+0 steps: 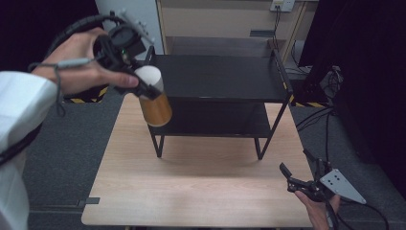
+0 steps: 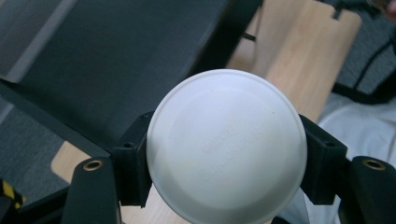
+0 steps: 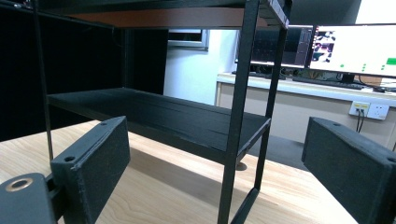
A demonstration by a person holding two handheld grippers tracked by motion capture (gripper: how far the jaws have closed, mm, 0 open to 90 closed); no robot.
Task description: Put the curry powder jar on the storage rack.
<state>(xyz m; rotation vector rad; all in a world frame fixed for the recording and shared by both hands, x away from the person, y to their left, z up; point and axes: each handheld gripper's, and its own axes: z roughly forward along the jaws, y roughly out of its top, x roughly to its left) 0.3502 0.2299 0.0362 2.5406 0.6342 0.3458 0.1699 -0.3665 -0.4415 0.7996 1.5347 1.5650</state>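
Carrying a round amber-brown jar with a white plastic lid (image 1: 154, 98) in the left gripper (image 1: 143, 81), raised in the air at the front left corner of the black two-tier metal rack (image 1: 225, 76), level with its top shelf. Jaws clamped on the lid's rim from both sides, as seen in the left gripper view, with the white disc (image 2: 226, 144) wedged between the black pads (image 2: 133, 161); amber body hanging below and slightly tilted. Gripped by the lid alone, so likely to slip or swing if the squeeze eases, and liable to drop the body should the lid be loose. Close to the rack's corner post, too: a sideways move too low could knock the jar against the top shelf edge and twist it out of the grip. Set down tilted, could tip or roll off the shelf onto the light wooden table (image 1: 201, 191).

Right gripper (image 1: 299, 179) resting low at the table's front right corner, spread wide with nothing between the pads (image 3: 100, 158), aimed at the rack's lower shelf; well apart from the jar, so of little help in a fumble.
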